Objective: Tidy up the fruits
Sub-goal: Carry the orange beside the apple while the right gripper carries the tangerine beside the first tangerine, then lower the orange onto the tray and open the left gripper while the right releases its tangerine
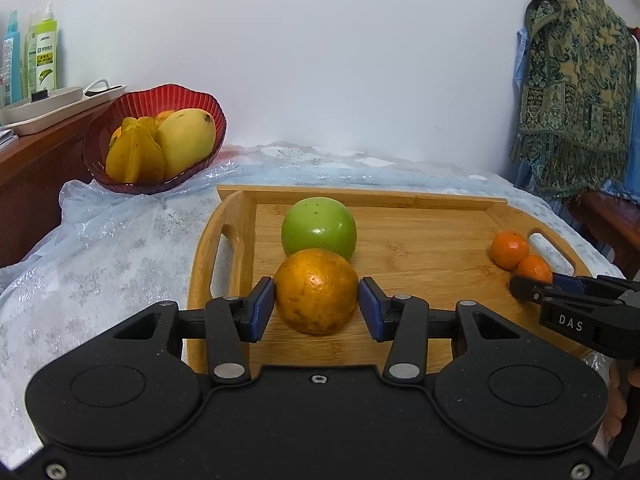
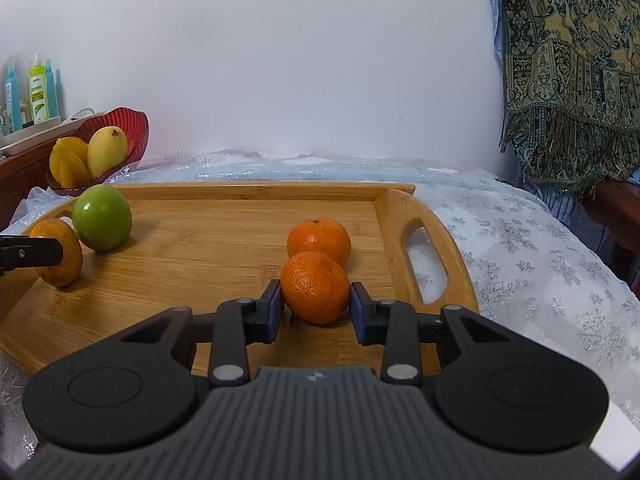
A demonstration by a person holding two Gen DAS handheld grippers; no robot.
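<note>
- We have our left gripper [image 1: 317, 304] set around a large orange [image 1: 316, 291] on the wooden tray [image 1: 420, 236]; both blue pads sit against its sides, so it is gripped.
- Just behind that orange, touching it, stands a green apple [image 1: 319, 229].
- Our right gripper [image 2: 316, 307] is narrowed onto a small tangerine [image 2: 315, 287] near the tray's right handle, its pads pressing on either side.
- A second tangerine [image 2: 319, 241] sits right behind the first, touching it.
- Off the tray's far left corner, a red bowl [image 1: 120, 120] holds a mango [image 1: 186, 142] and a starfruit [image 1: 134, 152].
- The tray rests on a pale snowflake cloth [image 2: 520, 248].
</note>
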